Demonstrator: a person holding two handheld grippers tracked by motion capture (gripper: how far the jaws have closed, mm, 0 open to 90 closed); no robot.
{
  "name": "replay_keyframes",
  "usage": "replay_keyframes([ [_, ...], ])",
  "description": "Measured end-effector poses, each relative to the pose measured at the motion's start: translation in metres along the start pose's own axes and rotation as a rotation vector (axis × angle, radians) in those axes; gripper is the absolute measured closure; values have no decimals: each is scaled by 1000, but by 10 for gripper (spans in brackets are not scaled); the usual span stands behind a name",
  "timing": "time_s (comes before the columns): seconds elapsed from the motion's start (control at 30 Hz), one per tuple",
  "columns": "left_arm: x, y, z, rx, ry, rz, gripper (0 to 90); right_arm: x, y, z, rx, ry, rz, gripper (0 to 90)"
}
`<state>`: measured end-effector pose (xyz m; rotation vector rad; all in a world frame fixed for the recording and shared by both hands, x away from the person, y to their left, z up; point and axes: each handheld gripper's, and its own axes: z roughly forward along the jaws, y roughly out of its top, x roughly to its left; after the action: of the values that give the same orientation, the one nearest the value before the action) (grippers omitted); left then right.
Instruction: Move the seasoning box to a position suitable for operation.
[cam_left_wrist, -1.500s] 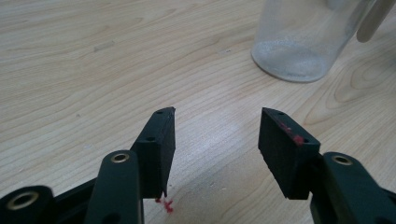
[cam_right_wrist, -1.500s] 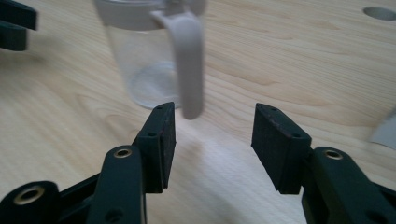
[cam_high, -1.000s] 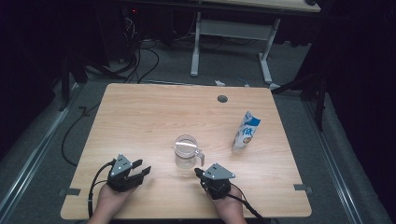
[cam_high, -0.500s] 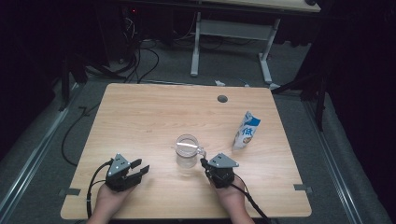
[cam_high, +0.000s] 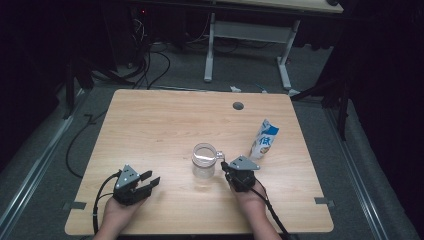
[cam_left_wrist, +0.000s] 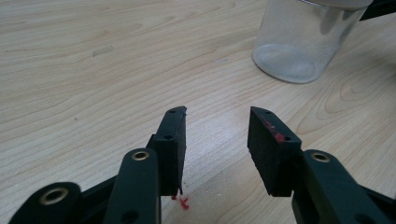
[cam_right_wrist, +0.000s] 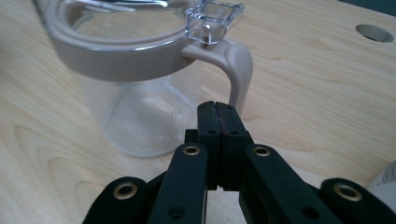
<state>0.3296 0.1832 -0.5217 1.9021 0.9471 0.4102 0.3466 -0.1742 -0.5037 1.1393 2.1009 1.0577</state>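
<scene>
A clear plastic jug (cam_high: 203, 161) with a beige rim and handle (cam_high: 218, 156) stands near the middle of the wooden table (cam_high: 165, 125). My right gripper (cam_high: 225, 165) is shut with nothing between its jaws. In the right gripper view its tips (cam_right_wrist: 216, 106) sit just before the lower end of the jug handle (cam_right_wrist: 240, 65); I cannot tell if they touch. My left gripper (cam_high: 152, 180) rests at the front left, open, well apart from the jug (cam_left_wrist: 299, 42). Its jaws (cam_left_wrist: 217, 121) have just been closing, with only bare table between them.
A blue and white carton (cam_high: 264, 139) stands right of the jug, beyond my right hand. A round cable hole (cam_high: 238, 106) is in the table's far side. Small red specks (cam_left_wrist: 183, 201) lie on the wood under the left gripper. Dark floor with cables surrounds the table.
My right hand has moved away from the front edge and up to the jug's handle, its jaws staying shut. The left hand has stayed where it was.
</scene>
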Motion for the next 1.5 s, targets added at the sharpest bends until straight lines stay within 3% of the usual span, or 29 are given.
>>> replay_keyframes([
  [0.37, 1, -1, 1, -1, 3, -10, 627, -27, 23, 26, 3, -42, 35, 899],
  [0.5, 1, -1, 2, 6, 13, -15, 643, -31, 33, 38, 1, -39, 28, 899],
  [0.7, 1, -1, 3, 7, 24, -27, 666, -25, 50, 55, -4, -18, 4, 900],
  [0.77, 1, -1, 4, 11, 29, -27, 694, -20, 56, 64, -13, 30, -2, 900],
  [0.93, 0, -1, 8, 18, 38, -27, 763, -10, 57, 69, -25, 71, -43, 900],
  [1.07, -1, 1, 12, 9, 54, -40, 819, -8, 49, 60, -29, 55, -35, 900],
  [1.13, -2, 5, 16, 3, 62, -57, 852, -8, 41, 50, -27, 40, -25, 900],
  [1.17, -2, 7, 19, -3, 65, -71, 893, -9, 29, 36, -30, 42, -17, 899],
  [1.2, -3, 8, 22, -4, 66, -76, 893, -9, 29, 36, -30, 42, -17, 899],
  [1.27, -6, 15, 32, -8, 74, -74, 899, -8, 17, 23, -36, 40, -11, 899],
  [1.3, -7, 21, 41, -4, 76, -77, 900, -8, 2, 7, -29, 33, -17, 899],
  [1.33, -7, 21, 41, -4, 76, -77, 900, -8, 2, 7, -29, 33, -17, 899],
  [1.43, -9, 37, 67, -14, 100, -69, 900, -9, -19, -18, -39, 22, -24, 894],
  [1.5, -9, 44, 75, -19, 101, -70, 900, -10, -22, -21, -40, 20, -26, 894],
])
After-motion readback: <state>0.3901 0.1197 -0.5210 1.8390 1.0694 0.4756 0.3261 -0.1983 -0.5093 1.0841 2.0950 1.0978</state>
